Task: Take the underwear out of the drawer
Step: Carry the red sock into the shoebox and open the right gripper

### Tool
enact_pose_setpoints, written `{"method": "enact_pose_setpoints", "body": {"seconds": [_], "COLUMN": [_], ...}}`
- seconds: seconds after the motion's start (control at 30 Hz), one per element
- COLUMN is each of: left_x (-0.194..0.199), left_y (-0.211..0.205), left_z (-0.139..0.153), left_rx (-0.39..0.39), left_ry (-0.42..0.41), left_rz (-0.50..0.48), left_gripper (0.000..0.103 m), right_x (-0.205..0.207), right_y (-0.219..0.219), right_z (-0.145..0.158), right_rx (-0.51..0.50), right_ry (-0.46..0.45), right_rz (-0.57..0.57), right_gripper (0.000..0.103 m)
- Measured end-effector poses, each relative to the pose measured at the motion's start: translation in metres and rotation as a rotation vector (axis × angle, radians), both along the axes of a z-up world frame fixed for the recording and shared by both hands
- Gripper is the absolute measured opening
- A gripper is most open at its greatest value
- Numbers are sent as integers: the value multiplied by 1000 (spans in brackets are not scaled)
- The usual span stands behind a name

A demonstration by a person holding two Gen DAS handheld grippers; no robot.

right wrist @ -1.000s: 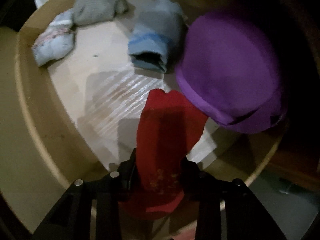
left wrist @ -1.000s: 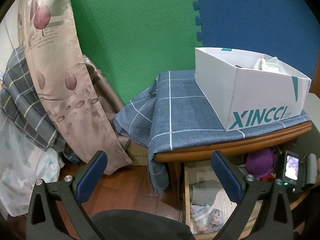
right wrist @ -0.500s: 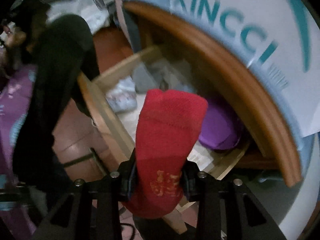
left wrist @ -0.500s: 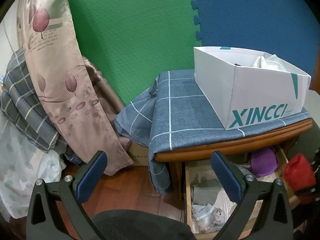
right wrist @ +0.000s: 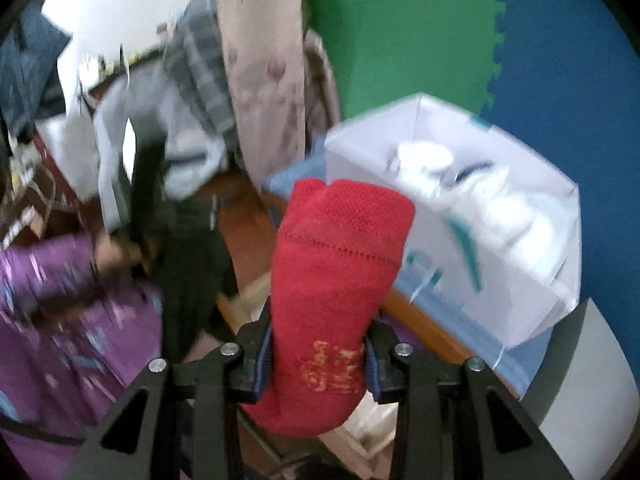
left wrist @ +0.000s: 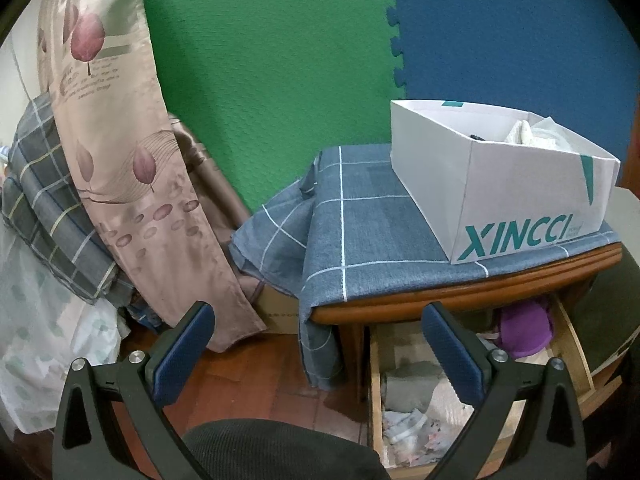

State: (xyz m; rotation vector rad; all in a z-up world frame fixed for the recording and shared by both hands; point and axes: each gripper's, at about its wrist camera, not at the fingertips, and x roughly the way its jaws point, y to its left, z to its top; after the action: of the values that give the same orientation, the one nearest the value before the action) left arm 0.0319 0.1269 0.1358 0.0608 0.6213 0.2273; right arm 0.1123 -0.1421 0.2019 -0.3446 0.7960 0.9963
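Looking out from the left wrist, the left gripper point(left wrist: 318, 346) hangs idle with its blue-padded fingers point(left wrist: 186, 346) spread wide and nothing between them. Ahead of it and to its right stands a wooden table point(left wrist: 460, 294) draped in a blue checked cloth point(left wrist: 360, 232), with a white XINCCI box point(left wrist: 500, 184) sitting on top. Below the tabletop, just past the right-hand finger, the drawer point(left wrist: 375, 392) is pulled open; a grey folded garment point(left wrist: 408, 384), a pale patterned bundle point(left wrist: 408, 432) and a purple piece point(left wrist: 524, 330) lie inside. To the gripper's left a floral curtain point(left wrist: 116, 128) hangs over plaid bedding point(left wrist: 52, 216).

From the right wrist, the right gripper point(right wrist: 318, 364) is pinching the red underwear point(right wrist: 340, 264), the padded fingers point(right wrist: 262, 360) pressed against both sides of its lower part, so the folded piece stands up in front of the camera. It is out of the drawer and held in the air, with the white box beyond it to the right. This view is motion-blurred, so what lies left of the gripper is probably the person's purple sleeve point(right wrist: 52, 300), though I cannot be sure.

For the step in hand, the grip should be kept firm and even while the garment is carried clear of the table edge, so the loose upper fold does not snag on the tabletop or the box rim. It should be set down before the fingers open.
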Motion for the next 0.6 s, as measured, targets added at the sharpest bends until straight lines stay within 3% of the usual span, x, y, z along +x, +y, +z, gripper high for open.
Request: {"method": "enact_pose_setpoints", "body": {"seconds": [0.13,0.23,0.37,0.6], "left_x": [-1,-2,-4,-6], "left_y": [1,0,-2,-1], "left_z": [1,2,2,4], "left_rx": [-2,2,7,-4], "left_ry": [-7,-13,-24,-38], "left_rz": [-2,-4,-9,-14], "left_gripper": [103,103,103,103], "right_x": [40,76,131,205], "right_y": [-1,14,43,102], "right_z": [40,50,43,-3], "right_rx": [105,130,144,107], "right_ry": [25,30,108,262], "right_rz": [-56,-109,-156,-249], "right_gripper": [36,36,36,36]}}
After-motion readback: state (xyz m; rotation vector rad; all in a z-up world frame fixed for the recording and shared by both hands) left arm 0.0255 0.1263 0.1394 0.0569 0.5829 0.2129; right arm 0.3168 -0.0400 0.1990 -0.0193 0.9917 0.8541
